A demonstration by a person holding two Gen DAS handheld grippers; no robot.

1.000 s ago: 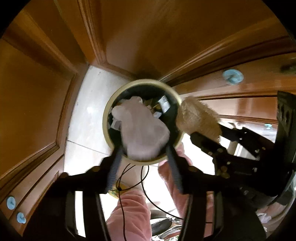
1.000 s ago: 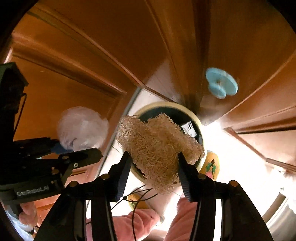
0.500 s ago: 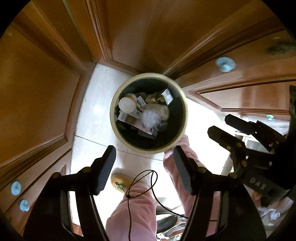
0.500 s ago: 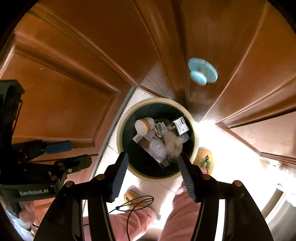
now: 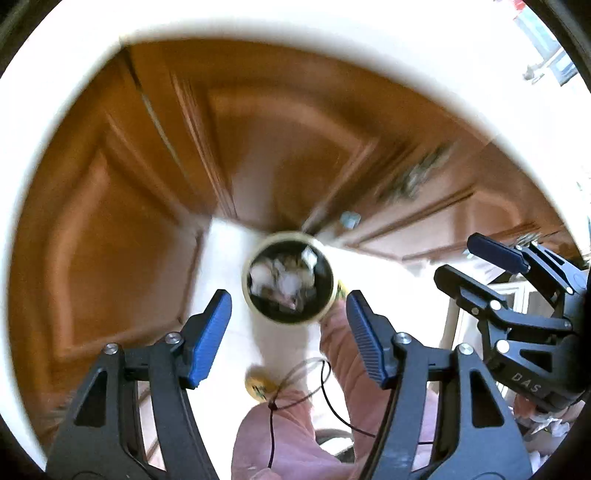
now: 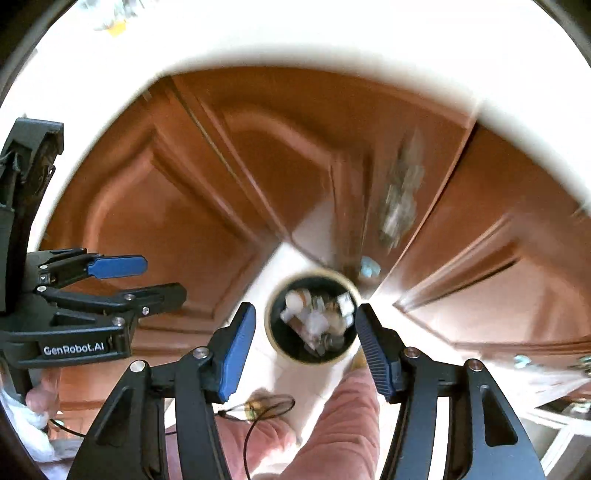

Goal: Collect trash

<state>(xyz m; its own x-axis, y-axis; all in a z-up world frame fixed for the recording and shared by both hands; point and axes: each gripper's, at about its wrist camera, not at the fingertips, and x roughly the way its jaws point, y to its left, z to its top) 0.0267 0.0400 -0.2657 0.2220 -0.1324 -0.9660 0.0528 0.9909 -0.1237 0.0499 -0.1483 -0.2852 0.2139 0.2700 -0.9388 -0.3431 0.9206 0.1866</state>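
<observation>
A round cream-rimmed trash bin [image 5: 244, 281] [image 6: 268, 325] stands on the pale floor far below, with blurred whitish trash [image 5: 284, 281] [image 6: 317, 318] lying inside it. My left gripper [image 5: 287, 295] hangs high above the bin, pointing steeply down, open with nothing between its blue pads. My right gripper [image 6: 306, 308] is at the same height, also open and empty. Each gripper shows in the other's view: the right gripper [image 5: 458, 258] at the right edge, the left gripper [image 6: 164, 277] at the left edge. Both views are motion-blurred.
Brown wooden cabinet doors [image 5: 110, 240] [image 6: 166, 221] surround the bin, with a pale blue knob [image 5: 349, 219] [image 6: 369, 266] near it. A white countertop edge [image 5: 332, 33] [image 6: 332, 48] arcs across the top. A person's pink-clad legs [image 5: 288, 435] [image 6: 340, 413], a yellow slipper [image 5: 258, 386] and a black cable are below.
A second ago the left gripper held a whitish wad and the right a straw-coloured fibrous wad over the bin. Both were dropped in. Both grippers then rose sharply, so the bin looks much smaller.
</observation>
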